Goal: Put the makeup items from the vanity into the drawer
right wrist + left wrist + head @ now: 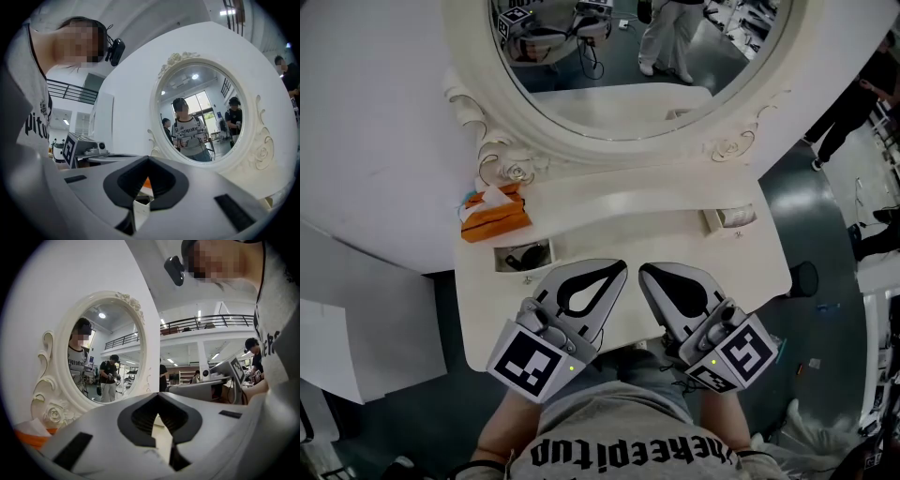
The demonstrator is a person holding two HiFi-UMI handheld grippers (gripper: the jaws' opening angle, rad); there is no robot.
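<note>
Both your left gripper (622, 266) and right gripper (643, 270) are hovering closed, empty, over the vanity's (675, 211) front edge; reaching in unopened is risking shoving the orange pack (492, 214) off.

Bright, even light, soft shadows on the vanity (675, 211). Gripper views bulge, corners black; a lamp (195, 76) glares in the mirror (206, 117) at eleven o'clock.

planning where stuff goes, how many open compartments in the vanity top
2. The left compartment, by the orange pack, holds something dark; the right compartment sits near the mirror base. The left gripper and right gripper may hide more.
</note>
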